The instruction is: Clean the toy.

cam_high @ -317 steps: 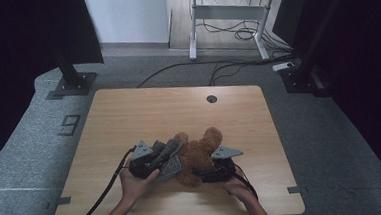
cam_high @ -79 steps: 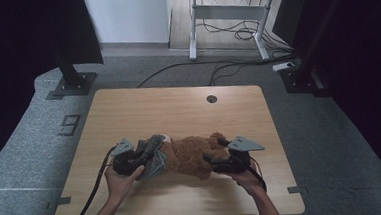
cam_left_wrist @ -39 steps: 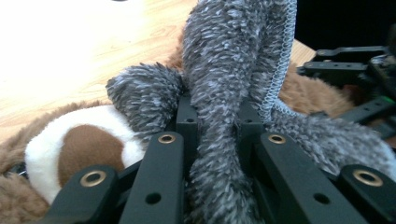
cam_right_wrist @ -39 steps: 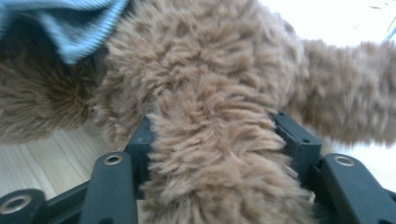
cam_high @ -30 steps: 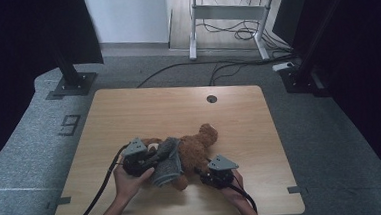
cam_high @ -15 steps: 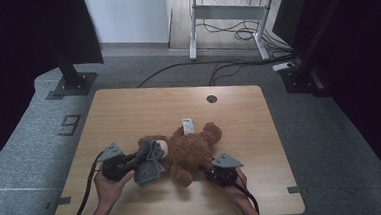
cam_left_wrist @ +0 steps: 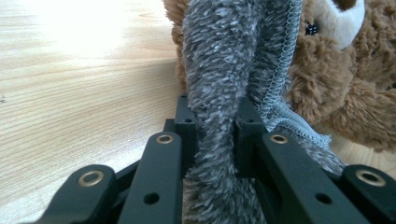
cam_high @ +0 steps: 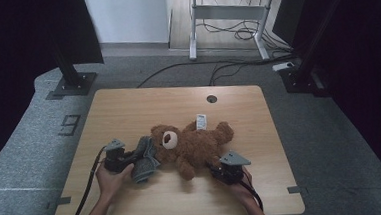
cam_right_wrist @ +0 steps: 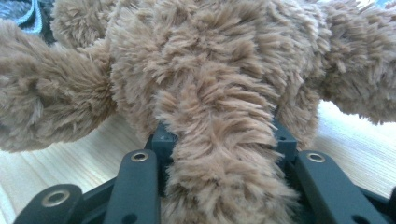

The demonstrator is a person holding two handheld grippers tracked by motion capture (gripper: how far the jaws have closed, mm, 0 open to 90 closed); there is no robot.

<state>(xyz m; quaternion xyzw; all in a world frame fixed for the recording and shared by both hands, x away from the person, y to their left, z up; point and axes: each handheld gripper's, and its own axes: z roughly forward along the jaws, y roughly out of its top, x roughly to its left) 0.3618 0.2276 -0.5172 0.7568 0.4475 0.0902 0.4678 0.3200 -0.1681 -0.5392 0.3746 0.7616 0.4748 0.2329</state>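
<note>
**Bear and grey cloth held from both sides**

We see the brown teddy bear (cam_high: 193,146) lying just below the middle of the high view, on the wooden bench (cam_high: 128,106). The grey fuzzy cloth (cam_high: 144,159) lies against its head at lower left. Our left gripper (cam_high: 126,159) has its jaws clamped on that cloth; our right gripper (cam_high: 221,171), lower right, has its jaws pinching one of the bear's limbs. A white tag (cam_high: 200,122) lies just above the bear.

The plush teddy bear (cam_high: 196,146) is brown with a cream muzzle; the fuzzy knitted garment (cam_high: 142,160) is mottled grey; the wooden desk (cam_high: 128,111) is pale, grain-streaked.
</note>
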